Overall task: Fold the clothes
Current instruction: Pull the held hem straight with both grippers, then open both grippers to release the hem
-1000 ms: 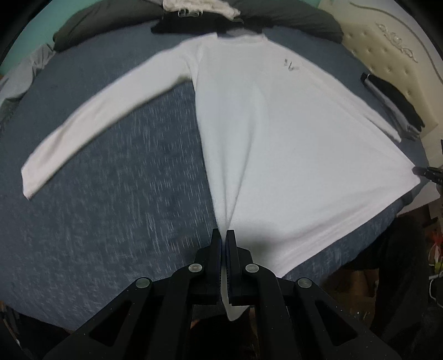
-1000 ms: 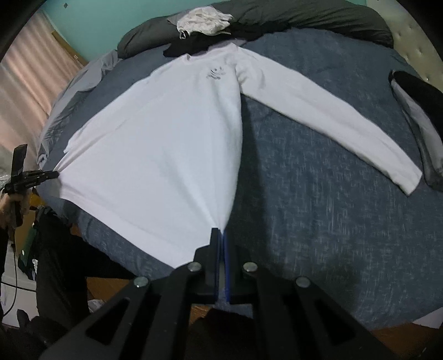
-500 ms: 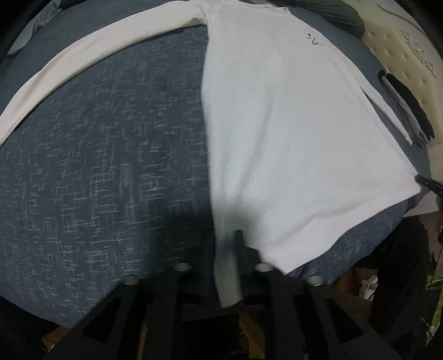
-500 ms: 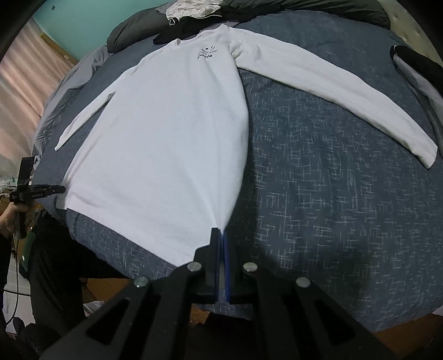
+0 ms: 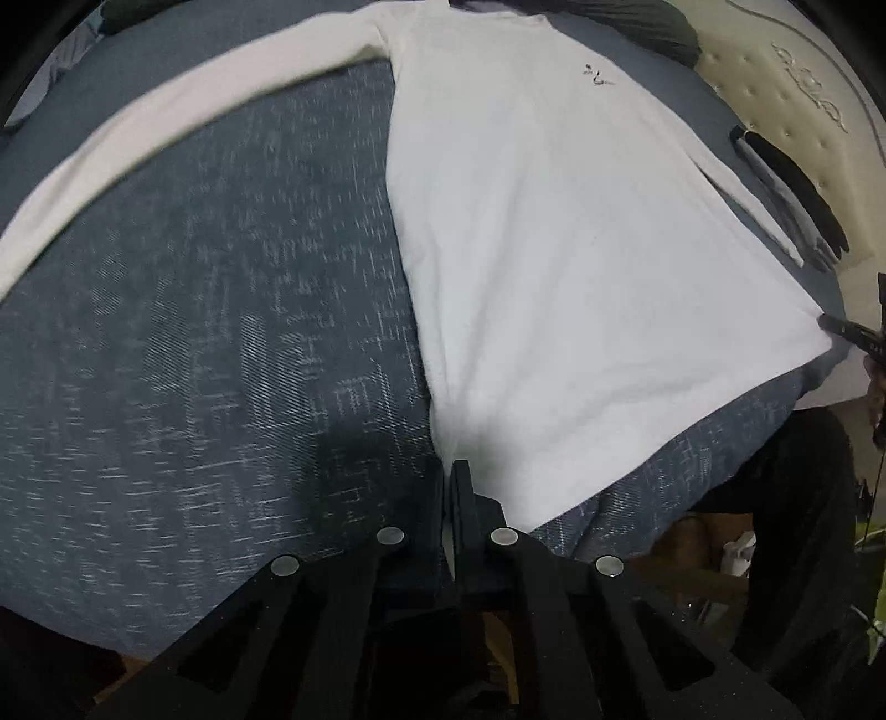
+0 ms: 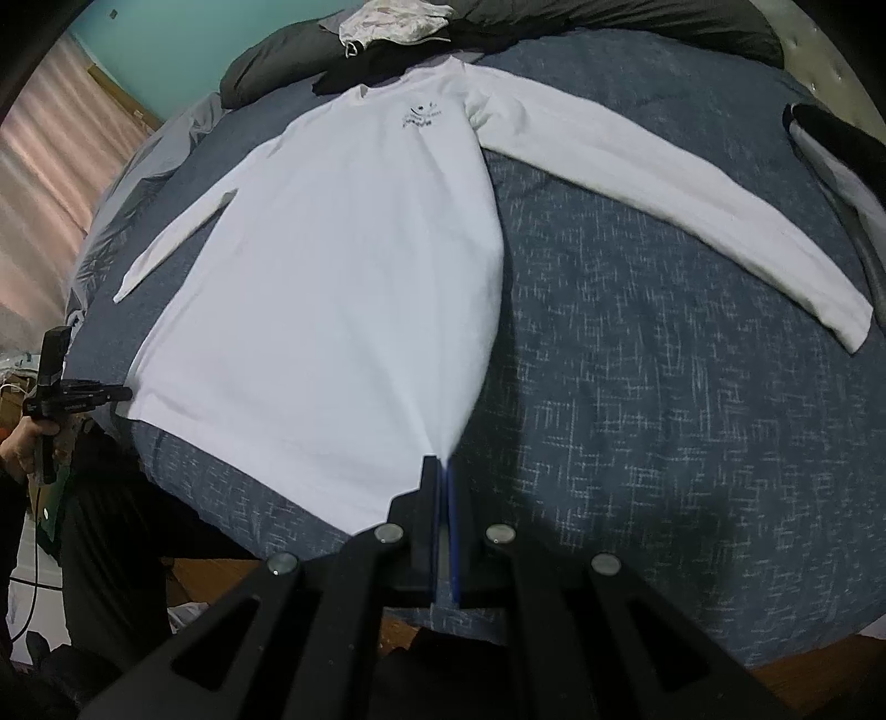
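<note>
On the blue bed (image 6: 692,415), both grippers (image 5: 453,471) (image 6: 437,468) pinch the white shirt (image 6: 343,277) hem corners tight, so pull evenly and keep it flat.

- Left wrist view: low at the bed's (image 5: 194,360) foot edge, facing the headboard (image 5: 786,83), close over the shirt's (image 5: 554,249) hem corner.
- Right wrist view: same edge, opposite hem corner, facing the pillows (image 6: 609,16).
- Shared: shirt (image 6: 343,288) and bed (image 6: 664,415).
</note>
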Demonstrator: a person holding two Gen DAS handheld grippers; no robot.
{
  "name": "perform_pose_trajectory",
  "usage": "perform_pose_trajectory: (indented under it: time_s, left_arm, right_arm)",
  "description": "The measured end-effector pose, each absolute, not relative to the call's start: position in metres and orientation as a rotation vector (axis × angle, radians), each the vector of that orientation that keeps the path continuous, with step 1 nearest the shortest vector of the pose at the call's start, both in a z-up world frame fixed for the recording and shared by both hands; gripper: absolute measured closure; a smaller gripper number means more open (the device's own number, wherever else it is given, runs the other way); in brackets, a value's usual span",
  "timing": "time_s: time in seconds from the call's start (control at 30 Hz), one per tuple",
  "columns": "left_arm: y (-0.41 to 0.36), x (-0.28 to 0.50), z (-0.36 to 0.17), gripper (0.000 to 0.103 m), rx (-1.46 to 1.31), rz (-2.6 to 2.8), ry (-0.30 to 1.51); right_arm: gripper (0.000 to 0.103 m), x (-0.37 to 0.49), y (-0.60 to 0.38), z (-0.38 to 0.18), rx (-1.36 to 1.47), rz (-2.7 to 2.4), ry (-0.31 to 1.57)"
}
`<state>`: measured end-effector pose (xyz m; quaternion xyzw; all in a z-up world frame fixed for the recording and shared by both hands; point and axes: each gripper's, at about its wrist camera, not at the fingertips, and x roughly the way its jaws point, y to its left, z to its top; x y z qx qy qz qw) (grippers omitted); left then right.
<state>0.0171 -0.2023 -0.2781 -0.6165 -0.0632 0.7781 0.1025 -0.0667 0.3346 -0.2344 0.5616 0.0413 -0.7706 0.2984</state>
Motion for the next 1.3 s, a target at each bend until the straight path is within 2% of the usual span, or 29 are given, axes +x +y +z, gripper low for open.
perform_pose_trajectory:
  time_s: [0.23,0.57,0.67,0.73,0.8,0.83,1.1,1.3]
  left_arm:
    - [-0.216,0.024,-0.265,0.101,-1.827,2.317,-0.168]
    - [-0.221,0.019,-0.274,0.098,-1.846,2.359,-0.204]
    - [-0.223,0.017,-0.26,0.098,-1.832,2.405,-0.176]
    - [-0.224,0.015,-0.249,0.098,-1.819,2.441,-0.148]
    - [-0.222,0.006,-0.234,0.097,-1.775,2.486,-0.131]
    - [-0.221,0.0,-0.227,0.097,-1.751,2.505,-0.135]
    - [-0.193,-0.085,-0.203,0.096,-1.563,2.617,-0.196]
    - [-0.16,-0.133,-0.217,0.096,-1.478,2.631,-0.271]
  right_arm:
    - [0.101,-0.051,0.33,-0.231,1.491,-2.016,0.204]
    - [0.1,-0.047,0.326,-0.27,1.565,-1.975,0.166]
    - [0.098,-0.054,0.332,-0.261,1.548,-1.987,0.085]
    - [0.092,-0.06,0.339,-0.251,1.516,-2.015,0.045]
    - [0.07,-0.071,0.345,-0.238,1.469,-2.05,-0.01]
    - [0.066,-0.078,0.346,-0.232,1.447,-2.073,-0.04]
    - [0.063,-0.157,0.322,-0.215,1.397,-2.147,-0.308]
    - [0.061,-0.212,0.303,-0.244,1.42,-2.163,-0.539]
